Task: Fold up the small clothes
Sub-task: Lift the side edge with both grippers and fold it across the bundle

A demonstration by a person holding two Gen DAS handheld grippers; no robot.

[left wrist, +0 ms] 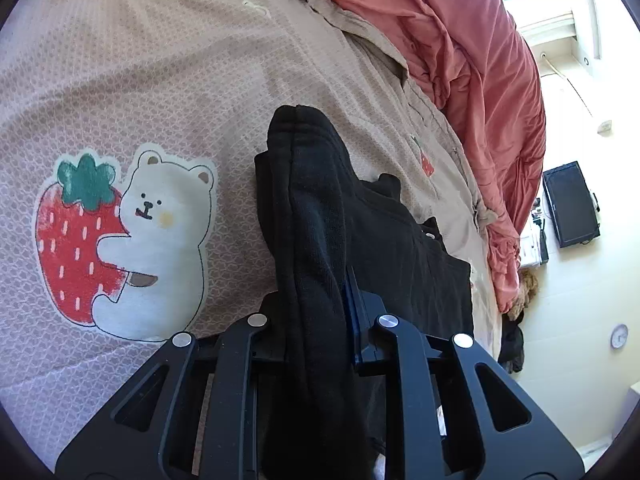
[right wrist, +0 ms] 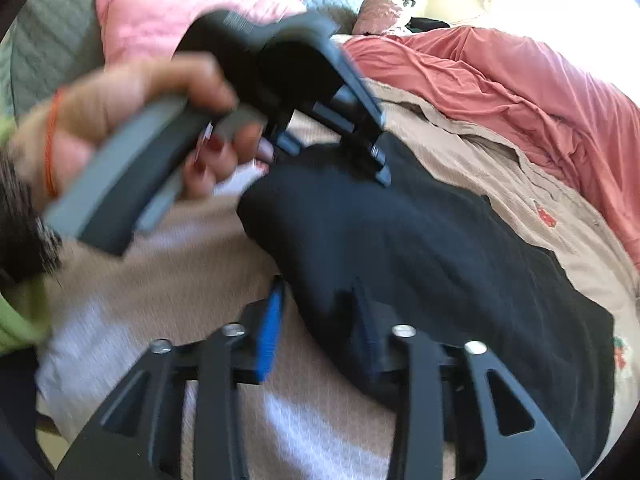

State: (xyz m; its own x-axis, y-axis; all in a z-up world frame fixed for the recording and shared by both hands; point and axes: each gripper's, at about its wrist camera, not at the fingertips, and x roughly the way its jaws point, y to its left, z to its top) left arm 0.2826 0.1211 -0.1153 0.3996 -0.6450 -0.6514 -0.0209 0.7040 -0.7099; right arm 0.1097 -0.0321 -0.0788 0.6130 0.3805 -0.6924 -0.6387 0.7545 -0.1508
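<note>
Clearly the left tool [left wrist: 316, 320] is clamped on a bunched ridge of the black garment [left wrist: 384, 240], which lies on the bed's beige bear-print cover [left wrist: 160, 80]. To fold well, lift that edge evenly and carry it straight across. Further right, the right tool [right wrist: 316, 328] stands part-open, one finger under the cloth, nothing pinched; I judge it should bite before pulling.
</note>
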